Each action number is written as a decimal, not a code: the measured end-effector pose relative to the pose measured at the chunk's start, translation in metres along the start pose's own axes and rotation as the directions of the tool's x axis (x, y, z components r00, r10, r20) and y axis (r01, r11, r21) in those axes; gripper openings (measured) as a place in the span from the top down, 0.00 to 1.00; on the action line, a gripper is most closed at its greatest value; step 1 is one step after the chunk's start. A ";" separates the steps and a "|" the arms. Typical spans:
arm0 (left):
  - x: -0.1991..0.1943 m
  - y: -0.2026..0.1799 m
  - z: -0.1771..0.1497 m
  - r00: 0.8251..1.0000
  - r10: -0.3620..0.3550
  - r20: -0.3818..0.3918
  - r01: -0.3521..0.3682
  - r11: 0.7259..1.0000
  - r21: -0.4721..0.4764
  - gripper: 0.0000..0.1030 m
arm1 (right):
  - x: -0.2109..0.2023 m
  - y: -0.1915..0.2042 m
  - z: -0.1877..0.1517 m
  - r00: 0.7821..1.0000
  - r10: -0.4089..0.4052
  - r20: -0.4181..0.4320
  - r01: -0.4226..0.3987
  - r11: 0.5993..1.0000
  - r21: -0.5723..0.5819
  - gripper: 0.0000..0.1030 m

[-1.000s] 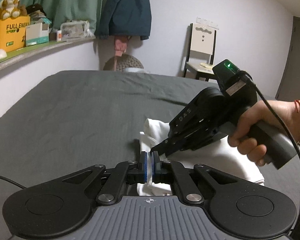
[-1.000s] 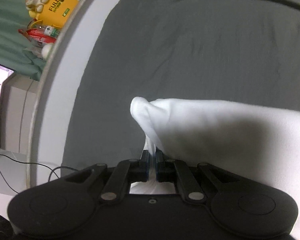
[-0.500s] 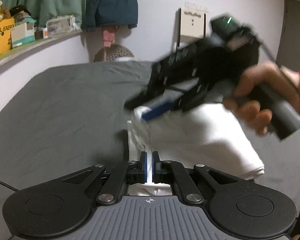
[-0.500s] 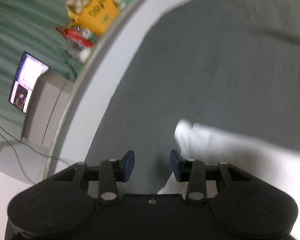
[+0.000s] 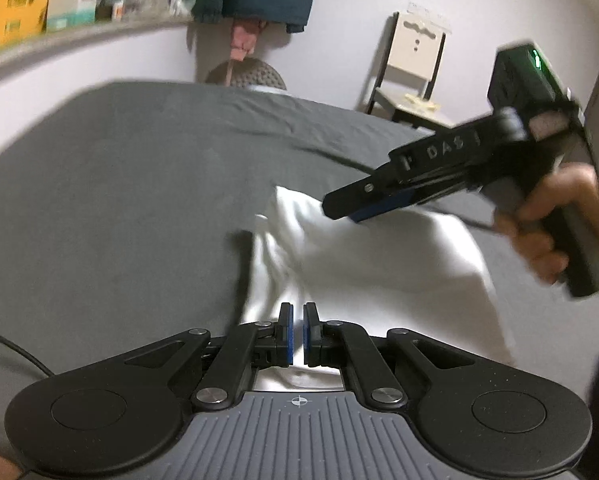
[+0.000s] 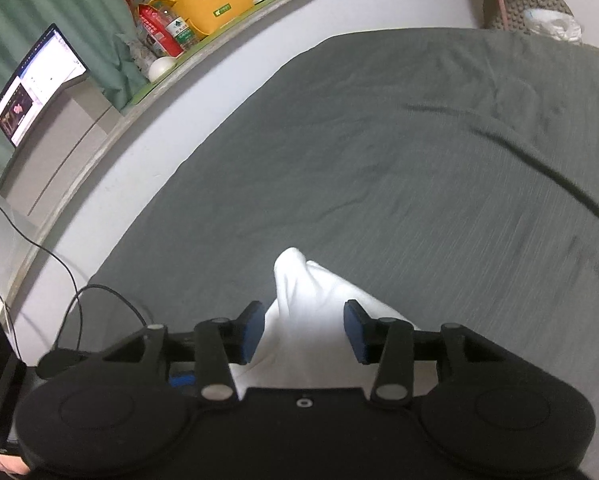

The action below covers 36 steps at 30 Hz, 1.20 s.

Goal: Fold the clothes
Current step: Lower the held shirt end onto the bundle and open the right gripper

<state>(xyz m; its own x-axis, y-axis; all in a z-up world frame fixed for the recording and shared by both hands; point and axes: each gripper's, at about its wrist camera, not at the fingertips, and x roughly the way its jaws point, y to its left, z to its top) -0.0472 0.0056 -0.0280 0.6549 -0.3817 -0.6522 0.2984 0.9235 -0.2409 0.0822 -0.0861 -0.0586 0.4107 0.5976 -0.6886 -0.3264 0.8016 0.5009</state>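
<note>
Centrally in the left wrist view, a white garment (image 5: 379,264) lies in a loose, partly folded heap on a dark grey bed sheet (image 5: 119,208). At the bottom centre of that frame the left gripper (image 5: 298,334) has its two blue-padded fingers drawn almost together, with only a narrow slit between them, and white cloth shows in that slit and just behind it, so the near edge of the garment is pinched there.

At the right of the same frame, the right gripper (image 5: 341,212) is held by a hand (image 5: 551,224) and hangs above the garment's far upper corner, tilted down toward the lower left. It is motion-blurred there.

Seen from its own camera, the right gripper (image 6: 304,330) has its fingers spread wide. A peaked white fold of the garment (image 6: 311,312) rises between the two blue pads (image 6: 253,332), and whether it touches either one cannot be told; nothing is gripped.

Around the cloth, the sheet is bare to the left and toward the top of both frames, with only shallow wrinkles. A pale wall with a cluttered ledge (image 6: 219,32) bounds the bed along the upper left, carrying a yellow box (image 6: 219,0). A thin black cable (image 6: 71,280) trails over the bed's lower left edge. A chair (image 5: 413,76) stands against the wall at upper right in the left wrist view.
</note>
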 end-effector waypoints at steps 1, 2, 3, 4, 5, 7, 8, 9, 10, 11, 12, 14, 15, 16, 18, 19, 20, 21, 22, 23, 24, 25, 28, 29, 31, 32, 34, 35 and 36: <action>-0.001 0.003 0.000 1.000 -0.011 0.001 0.011 0.999 -0.031 0.98 | 0.001 0.000 0.000 1.000 0.006 0.003 -0.006 1.000 0.009 0.56; -0.003 0.007 0.001 1.000 -0.016 0.009 0.017 0.998 -0.060 0.98 | 0.000 -0.001 0.000 1.000 0.012 0.005 -0.012 1.000 0.018 0.56; -0.004 0.010 0.001 1.000 -0.006 0.022 0.008 0.996 -0.084 0.98 | -0.001 0.001 -0.001 1.000 0.022 0.005 -0.022 1.000 0.019 0.55; -0.005 0.014 0.003 0.999 0.014 0.033 -0.011 0.994 -0.106 0.98 | -0.003 0.005 -0.003 0.999 0.039 0.003 -0.039 0.999 0.008 0.55; -0.006 0.018 0.004 0.998 0.035 0.043 -0.029 0.991 -0.128 0.98 | -0.006 0.009 -0.006 0.998 0.057 0.001 -0.057 0.998 -0.002 0.55; -0.007 0.026 0.005 0.996 0.081 0.043 -0.073 0.982 -0.173 0.87 | -0.011 0.028 -0.020 0.998 0.066 -0.020 -0.067 0.992 -0.104 0.55; -0.008 0.031 0.005 0.993 0.105 0.046 -0.094 0.975 -0.203 0.73 | -0.012 0.041 -0.031 0.998 0.054 -0.033 -0.059 0.982 -0.182 0.55; -0.008 0.035 0.004 0.992 0.114 0.046 -0.100 0.968 -0.232 0.27 | -0.010 0.056 -0.045 0.999 0.023 -0.042 -0.034 0.961 -0.273 0.55; -0.007 0.039 0.002 0.993 0.111 0.045 -0.095 0.961 -0.259 0.00 | -0.009 0.071 -0.059 0.999 -0.008 -0.048 -0.010 0.932 -0.362 0.55; -0.004 0.041 0.001 0.995 0.092 0.046 -0.076 0.959 -0.272 0.00 | -0.006 0.084 -0.072 0.998 -0.037 -0.044 0.013 0.898 -0.440 0.55; -0.001 0.043 0.000 0.996 0.074 0.048 -0.057 0.957 -0.283 0.00 | -0.002 0.094 -0.085 0.998 -0.058 -0.028 0.036 0.865 -0.500 0.55; 0.003 0.039 0.002 0.994 0.098 0.054 -0.081 0.962 -0.259 0.00 | 0.007 0.113 -0.108 0.995 -0.096 0.011 0.083 0.791 -0.606 0.56; 0.002 0.040 0.003 0.994 0.095 0.058 -0.077 0.962 -0.263 0.00 | 0.012 0.118 -0.116 0.992 -0.122 0.042 0.121 0.758 -0.641 0.57; 0.002 0.040 0.003 0.994 0.091 0.061 -0.072 0.961 -0.267 0.00 | 0.018 0.123 -0.123 0.984 -0.161 0.082 0.174 0.722 -0.669 0.59; 0.001 0.042 0.004 0.994 0.084 0.069 -0.062 0.959 -0.275 0.00 | 0.030 0.127 -0.131 0.966 -0.224 0.126 0.246 0.663 -0.707 0.60; 0.001 0.043 0.005 0.994 0.081 0.073 -0.058 0.959 -0.279 0.00 | 0.036 0.128 -0.135 0.959 -0.247 0.142 0.271 0.638 -0.721 0.60; 0.001 0.043 0.005 0.994 0.077 0.077 -0.053 0.958 -0.283 0.00 | 0.039 0.130 -0.138 0.953 -0.260 0.158 0.289 0.613 -0.735 0.60; 0.000 0.044 0.006 0.994 0.074 0.080 -0.048 0.957 -0.286 0.00 | 0.042 0.132 -0.142 0.947 -0.268 0.177 0.306 0.581 -0.754 0.60; 0.000 0.045 0.006 0.994 0.070 0.084 -0.043 0.956 -0.290 0.00 | 0.044 0.134 -0.146 0.941 -0.276 0.197 0.322 0.548 -0.772 0.60; 0.000 0.046 0.007 0.994 0.067 0.088 -0.039 0.955 -0.294 0.00 | 0.046 0.136 -0.151 0.934 -0.283 0.217 0.339 0.514 -0.788 0.59; 0.000 0.047 0.006 0.994 0.066 0.085 -0.037 0.952 -0.303 0.00 | 0.048 0.139 -0.155 0.927 -0.291 0.236 0.354 0.475 -0.806 0.58; 0.001 0.048 0.006 0.994 0.065 0.082 -0.036 0.949 -0.312 0.00 | 0.051 0.142 -0.159 0.919 -0.302 0.252 0.367 0.429 -0.826 0.57; -0.003 0.049 0.001 0.994 0.062 0.085 -0.032 0.946 -0.322 0.00 | 0.055 0.144 -0.160 0.912 -0.313 0.264 0.380 0.404 -0.832 0.60; -0.003 0.049 0.000 0.994 0.060 0.088 -0.028 0.946 -0.322 0.00 | 0.056 0.143 -0.158 0.914 -0.312 0.258 0.377 0.421 -0.825 0.66; -0.007 0.049 -0.001 0.993 0.063 0.097 -0.028 0.946 -0.323 0.00 | 0.054 0.141 -0.153 0.915 -0.301 0.269 0.386 0.454 -0.803 0.80; -0.010 0.050 -0.002 0.992 0.065 0.104 -0.028 0.946 -0.324 0.00 | 0.051 0.140 -0.151 0.913 -0.290 0.287 0.397 0.472 -0.787 0.83; -0.015 0.051 -0.003 0.990 0.069 0.122 -0.024 0.942 -0.334 0.00 | 0.036 0.142 -0.146 0.905 -0.248 0.345 0.425 0.514 -0.745 0.84; -0.016 0.052 -0.003 0.988 0.073 0.135 -0.023 0.939 -0.344 0.00 | 0.030 0.144 -0.144 0.905 -0.229 0.358 0.424 0.531 -0.734 0.84; -0.017 0.053 -0.003 0.986 0.077 0.147 -0.021 0.935 -0.354 0.00 | 0.028 0.146 -0.143 0.908 -0.224 0.353 0.418 0.538 -0.732 0.84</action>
<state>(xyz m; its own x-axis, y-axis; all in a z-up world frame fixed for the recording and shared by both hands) -0.0445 0.0617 -0.0314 0.7709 -0.3103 -0.5562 0.0200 0.8846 -0.4659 -0.0755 0.0446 -0.0797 0.7471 0.3698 -0.5524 -0.6273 0.6672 -0.4017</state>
